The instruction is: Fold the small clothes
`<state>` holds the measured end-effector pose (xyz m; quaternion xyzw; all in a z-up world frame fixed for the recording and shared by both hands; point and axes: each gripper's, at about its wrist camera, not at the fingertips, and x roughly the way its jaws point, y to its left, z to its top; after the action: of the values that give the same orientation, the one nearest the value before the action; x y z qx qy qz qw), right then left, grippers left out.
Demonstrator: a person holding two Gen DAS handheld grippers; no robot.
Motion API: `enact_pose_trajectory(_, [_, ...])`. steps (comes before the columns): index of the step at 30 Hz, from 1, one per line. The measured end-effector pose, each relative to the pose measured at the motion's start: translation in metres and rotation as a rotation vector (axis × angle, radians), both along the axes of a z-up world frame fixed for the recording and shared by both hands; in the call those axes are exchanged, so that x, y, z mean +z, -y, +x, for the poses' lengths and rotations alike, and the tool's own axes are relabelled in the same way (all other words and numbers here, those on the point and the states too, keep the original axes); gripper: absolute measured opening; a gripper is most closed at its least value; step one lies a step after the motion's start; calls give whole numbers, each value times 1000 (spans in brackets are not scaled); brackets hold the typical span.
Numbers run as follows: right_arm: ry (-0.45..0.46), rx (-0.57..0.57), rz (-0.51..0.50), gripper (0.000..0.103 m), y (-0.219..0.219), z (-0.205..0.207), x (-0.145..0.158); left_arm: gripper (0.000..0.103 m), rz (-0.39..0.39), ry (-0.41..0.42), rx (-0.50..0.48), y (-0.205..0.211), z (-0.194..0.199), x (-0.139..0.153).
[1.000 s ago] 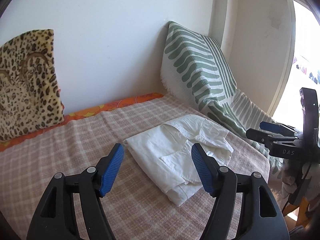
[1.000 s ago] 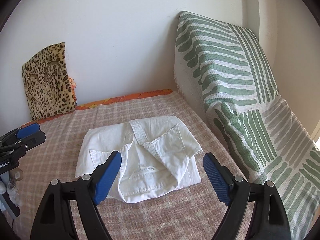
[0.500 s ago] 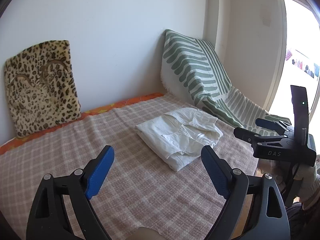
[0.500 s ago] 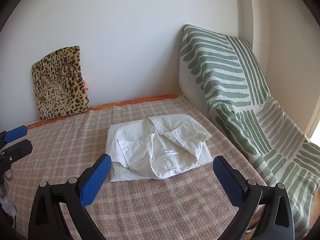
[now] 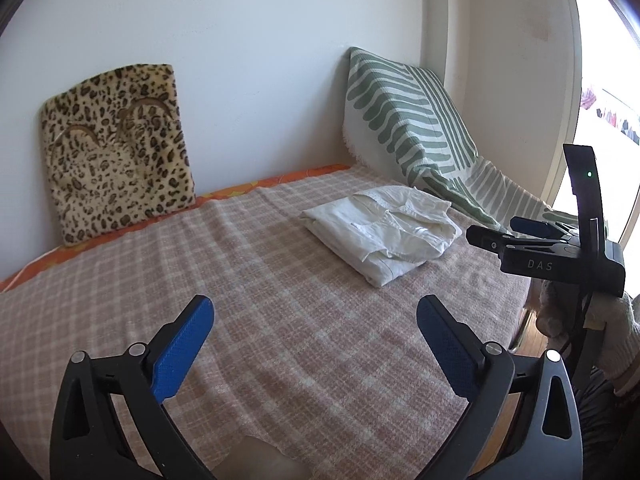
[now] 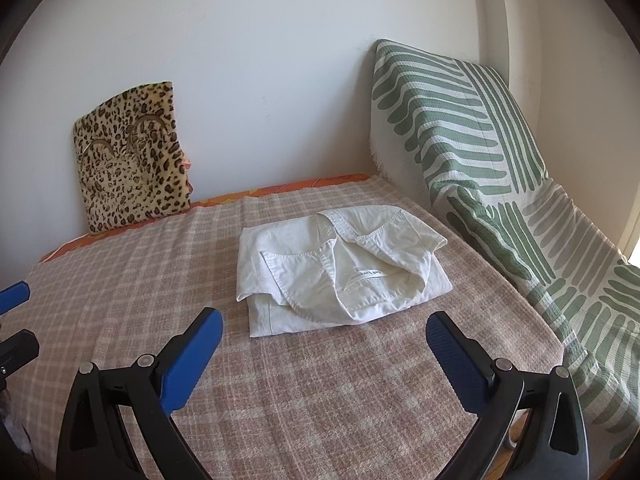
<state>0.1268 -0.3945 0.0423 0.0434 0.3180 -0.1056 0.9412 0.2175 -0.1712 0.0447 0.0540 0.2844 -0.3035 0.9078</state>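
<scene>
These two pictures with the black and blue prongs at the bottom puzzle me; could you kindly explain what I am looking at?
Each picture comes from a wide-angle camera mounted on a handheld gripper, looking forward along its two blue-padded fingers; a person holds one in each hand.

The left gripper has nothing between its fingers and its jaws are opening. The right gripper stands wide open and empty, and it also appears from the side in the left view.

Ahead lies a folded white shirt on a checked blanket. A leopard-print cushion leans against the wall, and a green striped throw covers a raised rest on the right. Nothing is held.
</scene>
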Motion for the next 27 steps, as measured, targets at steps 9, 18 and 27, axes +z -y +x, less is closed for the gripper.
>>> enact_pose_trajectory(9, [-39, -20, 17, 103, 1, 5, -13, 101, 11, -9, 12, -8, -1, -11])
enact_pose_trajectory(18, [-49, -14, 2, 103, -7, 4, -16, 101, 5, -8, 37, -16, -3, -10])
enact_pose_trajectory(27, [-31, -46, 32, 103, -3, 2, -13, 101, -16, 15, 31, -23, -10, -6])
